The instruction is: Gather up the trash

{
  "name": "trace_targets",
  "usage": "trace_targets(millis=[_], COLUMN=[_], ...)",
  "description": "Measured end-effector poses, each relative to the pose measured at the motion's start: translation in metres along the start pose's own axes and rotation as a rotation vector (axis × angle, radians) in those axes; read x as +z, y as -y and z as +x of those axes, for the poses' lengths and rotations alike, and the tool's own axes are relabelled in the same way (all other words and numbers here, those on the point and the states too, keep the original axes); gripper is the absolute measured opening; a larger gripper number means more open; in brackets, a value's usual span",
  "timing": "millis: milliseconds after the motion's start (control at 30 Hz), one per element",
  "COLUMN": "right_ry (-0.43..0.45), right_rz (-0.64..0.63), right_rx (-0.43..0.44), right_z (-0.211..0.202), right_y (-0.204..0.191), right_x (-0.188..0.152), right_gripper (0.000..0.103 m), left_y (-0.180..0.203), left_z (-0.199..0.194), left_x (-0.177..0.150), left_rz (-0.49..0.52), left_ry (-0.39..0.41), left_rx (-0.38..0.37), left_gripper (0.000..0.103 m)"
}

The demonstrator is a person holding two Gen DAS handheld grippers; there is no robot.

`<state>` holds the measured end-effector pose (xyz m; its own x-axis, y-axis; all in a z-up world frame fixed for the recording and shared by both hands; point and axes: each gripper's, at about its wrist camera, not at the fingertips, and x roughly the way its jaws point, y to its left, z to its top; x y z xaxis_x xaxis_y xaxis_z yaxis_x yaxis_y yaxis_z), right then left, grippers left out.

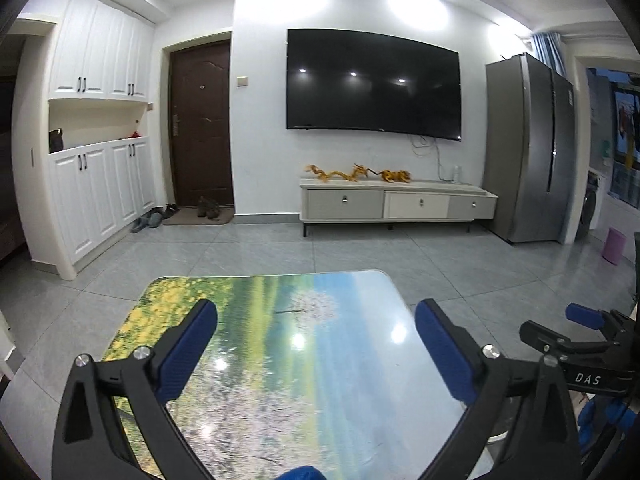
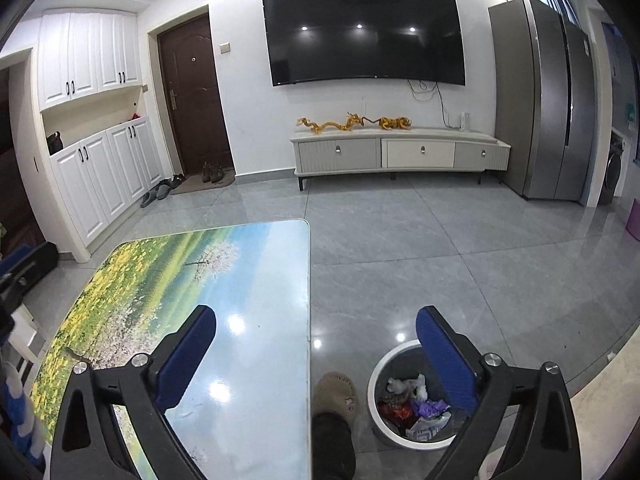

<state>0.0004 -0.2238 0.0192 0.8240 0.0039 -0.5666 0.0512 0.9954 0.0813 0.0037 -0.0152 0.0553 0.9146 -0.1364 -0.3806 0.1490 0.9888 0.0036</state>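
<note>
A round white trash bin (image 2: 378, 376) stands on the floor right of the table, holding crumpled wrappers and paper (image 2: 416, 406). My right gripper (image 2: 316, 354) is open and empty, held above the table's right edge and the bin. My left gripper (image 1: 316, 346) is open and empty above the glossy table (image 1: 280, 320) with a landscape print, which also shows in the right wrist view (image 2: 248, 280). The right gripper shows at the right of the left wrist view (image 1: 584, 332). No loose trash shows on the table.
A person's slippered foot (image 2: 336, 392) stands between table and bin. A TV cabinet (image 2: 400, 154) and a fridge (image 2: 544, 96) line the far wall, white cupboards (image 2: 96, 176) the left. A purple bin (image 1: 614, 245) stands far right. Grey tiled floor (image 2: 440, 248) lies between.
</note>
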Motion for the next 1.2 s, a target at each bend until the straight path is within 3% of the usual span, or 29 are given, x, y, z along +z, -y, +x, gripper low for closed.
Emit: trace_targets(millis=[467, 733, 1200], right_ry=[0.037, 0.036, 0.037], right_rz=[-0.006, -0.016, -0.007], right_rx=[-0.083, -0.123, -0.179], right_z=[0.004, 0.012, 0.022], right_y=[-0.023, -0.037, -0.042], right_x=[0.004, 0.001, 0.000], right_gripper=[0.103, 0.103, 0.103], left_y=[-0.055, -0.081, -0.088], left_z=[0.007, 0.019, 0.039], left_x=[-0.013, -0.019, -0.022], left_rz=[-0.028, -0.070, -0.071], left_ry=[0.004, -0.025, -0.065], left_rx=[0.086, 0.062, 0.023], left_gripper=[0.103, 0.103, 0.103])
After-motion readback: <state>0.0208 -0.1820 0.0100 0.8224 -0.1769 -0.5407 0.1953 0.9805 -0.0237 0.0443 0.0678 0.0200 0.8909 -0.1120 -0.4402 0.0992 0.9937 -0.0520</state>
